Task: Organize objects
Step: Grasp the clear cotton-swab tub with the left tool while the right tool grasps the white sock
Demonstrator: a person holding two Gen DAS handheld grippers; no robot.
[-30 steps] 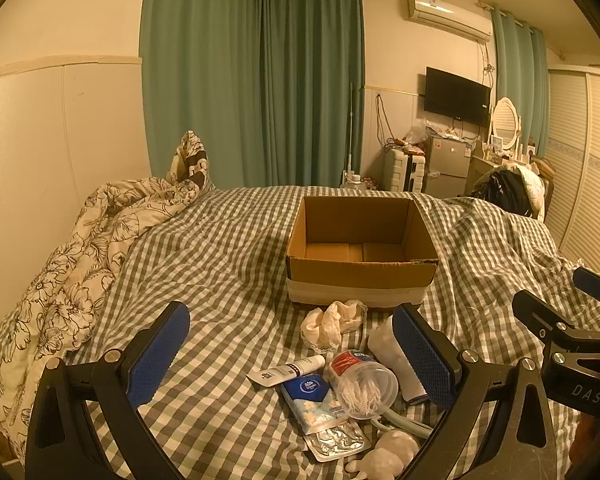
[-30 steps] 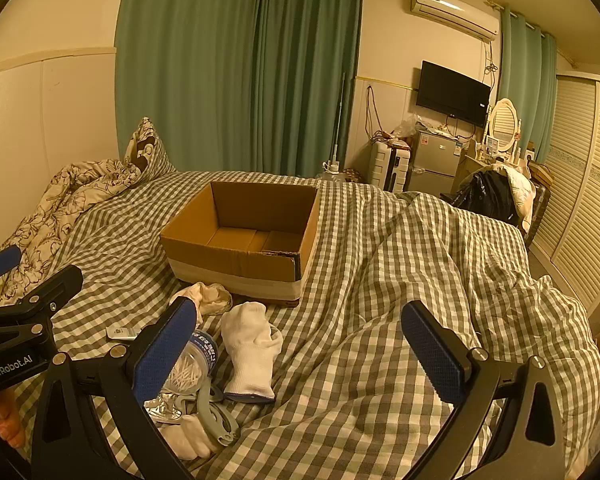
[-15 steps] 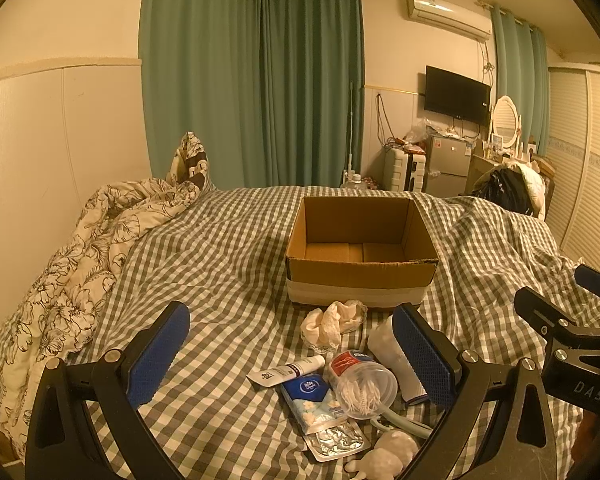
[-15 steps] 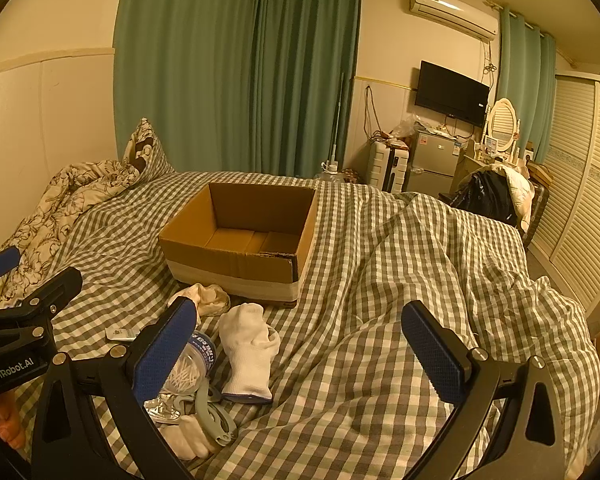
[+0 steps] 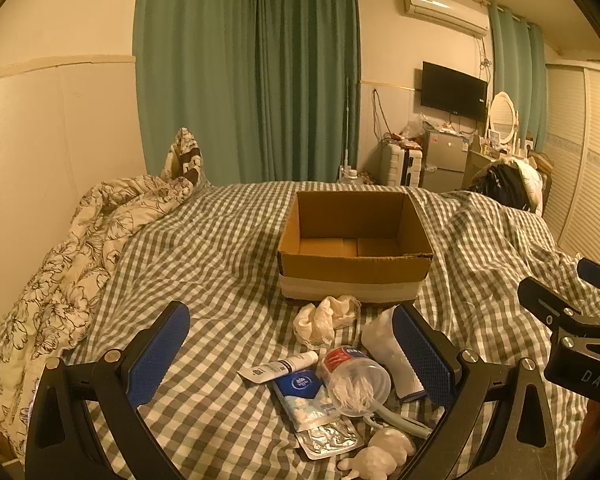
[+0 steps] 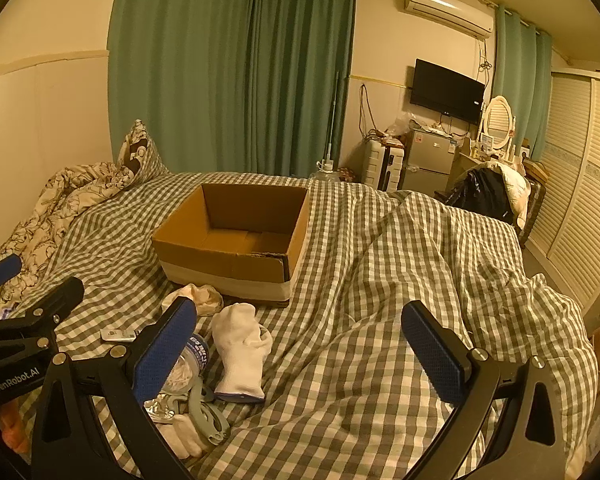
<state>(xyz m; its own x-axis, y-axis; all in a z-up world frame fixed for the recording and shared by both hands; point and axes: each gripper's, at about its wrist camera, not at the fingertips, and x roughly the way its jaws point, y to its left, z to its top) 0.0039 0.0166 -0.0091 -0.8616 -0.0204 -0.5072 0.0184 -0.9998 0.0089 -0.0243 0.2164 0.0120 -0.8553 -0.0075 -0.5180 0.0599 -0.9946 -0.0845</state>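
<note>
Between the left gripper's wide-apart tongs lay the cotton-swab jar: light, slick plastic, best pinched across its body; right gripper gaped empty too.

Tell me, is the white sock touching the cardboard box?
Apart. In the right wrist view, checked bedspread shows between the white sock's top and the cardboard box's front wall.

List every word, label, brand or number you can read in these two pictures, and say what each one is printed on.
"GenRobot.AI": on the body of the left hand-held gripper, seen from the right wrist view.
"DAS": on the body of the right hand-held gripper, cut off at the frame edge.
Too small or blurred to read: the print on the white tube, the blue packet, the cotton swab jar label and the TV logo.
</note>
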